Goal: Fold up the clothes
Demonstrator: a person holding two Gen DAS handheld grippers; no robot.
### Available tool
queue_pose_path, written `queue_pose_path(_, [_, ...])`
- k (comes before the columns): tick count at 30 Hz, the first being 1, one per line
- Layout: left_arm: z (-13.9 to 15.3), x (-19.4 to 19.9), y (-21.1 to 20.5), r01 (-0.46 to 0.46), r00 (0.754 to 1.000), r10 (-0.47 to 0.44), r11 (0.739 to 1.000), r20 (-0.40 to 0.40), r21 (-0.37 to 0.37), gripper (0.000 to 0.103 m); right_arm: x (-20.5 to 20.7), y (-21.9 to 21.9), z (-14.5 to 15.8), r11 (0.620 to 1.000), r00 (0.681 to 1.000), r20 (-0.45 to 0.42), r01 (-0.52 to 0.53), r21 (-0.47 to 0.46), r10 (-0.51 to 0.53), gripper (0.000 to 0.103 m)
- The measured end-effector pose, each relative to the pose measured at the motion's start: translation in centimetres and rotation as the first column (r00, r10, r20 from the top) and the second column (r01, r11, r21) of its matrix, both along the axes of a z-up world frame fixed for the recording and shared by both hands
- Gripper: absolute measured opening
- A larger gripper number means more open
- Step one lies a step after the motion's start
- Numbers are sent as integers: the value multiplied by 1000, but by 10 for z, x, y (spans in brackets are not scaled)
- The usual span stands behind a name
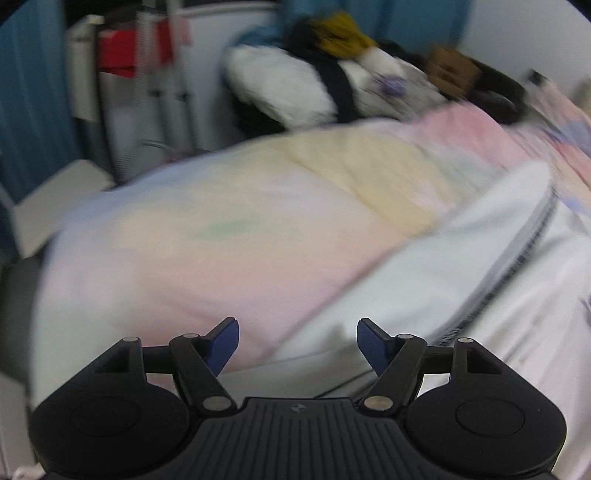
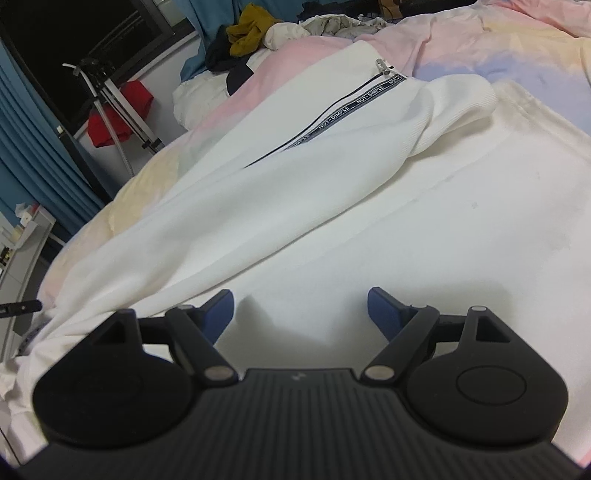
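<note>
On the bed's pastel duvet (image 2: 517, 55) lies the white zip jacket (image 2: 258, 192), spread flat, sleeve folded beside its lettered zipper tape (image 2: 347, 114). Right tool (image 2: 301, 314) hovers over the jacket's near part, jaws apart, empty. Left tool (image 1: 297, 345) likewise apart and empty, above the jacket's edge; view blurred.

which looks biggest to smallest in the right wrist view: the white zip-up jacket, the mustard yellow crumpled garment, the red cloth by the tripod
1. White zip-up jacket, by far the largest.
2 and 3. Mustard yellow crumpled garment and red cloth look alike; both lie far off, so unranked.
</note>
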State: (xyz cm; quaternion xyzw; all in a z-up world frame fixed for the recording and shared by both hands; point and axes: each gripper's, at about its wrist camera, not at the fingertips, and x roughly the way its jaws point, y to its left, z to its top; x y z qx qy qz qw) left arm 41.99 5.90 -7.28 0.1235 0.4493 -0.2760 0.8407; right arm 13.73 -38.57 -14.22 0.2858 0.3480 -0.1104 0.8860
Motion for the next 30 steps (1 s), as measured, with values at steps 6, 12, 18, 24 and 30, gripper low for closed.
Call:
queue_pose_path(6, [-15, 3, -26, -5, 1000, 7, 997, -14, 81, 12, -3, -4, 0, 1000, 1000, 8, 5, 24, -5, 82])
queue_pose_path(12, [16, -10, -39, -223, 973, 215, 971, 87, 86, 6, -13, -3, 4, 997, 1000, 18, 19, 69, -21, 82])
queue_pose_path(18, [49, 2, -62, -388, 896, 348, 915, 275, 108, 6, -23, -4, 12, 997, 999, 43, 12, 82, -16, 81])
queue_pose_path(24, [0, 20, -71, -410, 897, 368, 899, 244, 154, 7, -19, -9, 9, 997, 999, 37, 30, 72, -33, 81])
queue_pose_path(30, [-7, 18, -67, -410, 898, 372, 901, 236, 139, 22, -13, -10, 2, 997, 999, 29, 29, 69, -31, 82])
